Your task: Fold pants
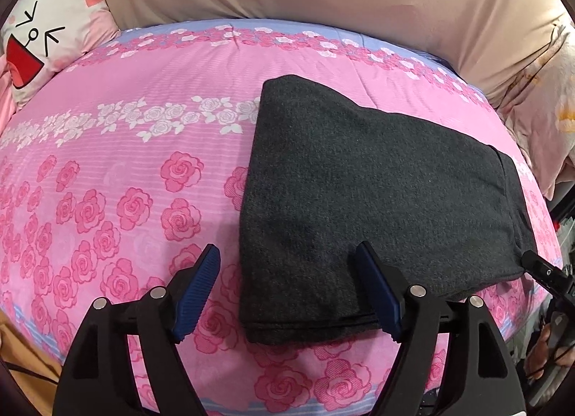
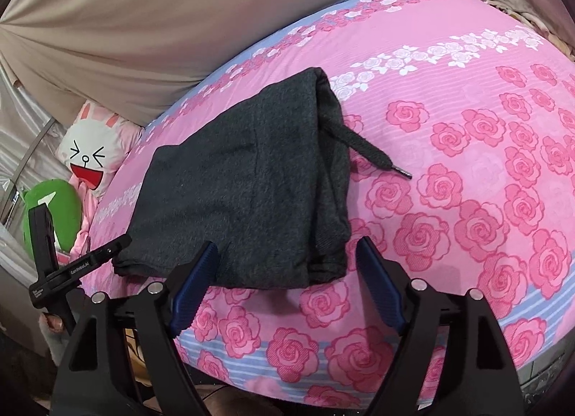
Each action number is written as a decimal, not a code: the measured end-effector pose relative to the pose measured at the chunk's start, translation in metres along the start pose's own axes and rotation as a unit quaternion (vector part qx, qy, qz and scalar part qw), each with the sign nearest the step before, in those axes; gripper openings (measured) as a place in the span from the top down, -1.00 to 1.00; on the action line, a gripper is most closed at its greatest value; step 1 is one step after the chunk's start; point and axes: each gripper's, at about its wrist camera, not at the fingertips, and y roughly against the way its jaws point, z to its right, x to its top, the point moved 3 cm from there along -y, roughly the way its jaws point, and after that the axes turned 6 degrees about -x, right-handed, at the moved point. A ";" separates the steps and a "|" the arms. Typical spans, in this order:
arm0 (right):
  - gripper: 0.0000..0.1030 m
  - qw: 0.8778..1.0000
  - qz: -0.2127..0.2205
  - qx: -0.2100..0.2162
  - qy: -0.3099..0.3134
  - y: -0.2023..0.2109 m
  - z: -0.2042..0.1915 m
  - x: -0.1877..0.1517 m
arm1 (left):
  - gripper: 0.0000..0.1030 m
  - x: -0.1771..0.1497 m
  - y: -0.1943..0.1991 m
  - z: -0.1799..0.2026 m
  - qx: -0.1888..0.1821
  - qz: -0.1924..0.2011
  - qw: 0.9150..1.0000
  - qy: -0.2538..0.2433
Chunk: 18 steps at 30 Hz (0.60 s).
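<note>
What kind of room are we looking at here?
Most likely a bedroom. A pink rose-print bedsheet covers a bed, a cartoon rabbit pillow lies at one end, and folded dark grey pants rest on the sheet.

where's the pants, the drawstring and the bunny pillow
pants (image 1: 359, 178), left wrist view, middle of the top layer
drawstring (image 2: 363, 148), right wrist view, midway along the loose cord
bunny pillow (image 2: 95, 150), right wrist view, on its white face
</note>
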 end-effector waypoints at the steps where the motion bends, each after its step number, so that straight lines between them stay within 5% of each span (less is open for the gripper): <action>1: -0.55 1.000 -0.002 0.002 0.002 0.000 -0.001 -0.001 | -0.45 0.000 0.000 0.001 -0.001 -0.002 1.000 -0.001; 5: -0.57 1.000 -0.013 0.025 -0.005 0.000 0.001 0.000 | -0.48 -0.002 0.001 -0.001 -0.038 -0.018 0.999 0.009; 8: -0.63 0.998 -0.023 0.060 -0.028 -0.002 0.009 0.005 | -0.60 -0.001 -0.003 -0.010 -0.124 -0.049 0.990 0.046; 12: -0.63 0.996 -0.026 0.077 -0.027 -0.016 0.005 0.018 | -0.78 0.009 -0.017 -0.013 -0.168 -0.060 0.982 0.066; 15: -0.62 0.997 -0.016 0.075 -0.010 -0.038 -0.010 0.034 | -0.79 0.024 -0.034 0.000 -0.158 -0.051 0.985 0.039; 16: -0.39 0.997 -0.012 0.072 -0.011 -0.042 -0.011 0.037 | -0.78 0.029 -0.039 0.004 -0.152 -0.045 0.987 0.030; 17: -0.19 0.998 -0.006 0.057 -0.013 -0.049 -0.012 0.042 | -0.44 0.035 -0.044 0.011 -0.138 -0.036 0.990 0.022; 18: 0.34 0.999 -0.007 0.047 -0.017 -0.054 -0.011 0.047 | 0.38 0.039 -0.047 0.015 -0.123 -0.034 0.992 0.014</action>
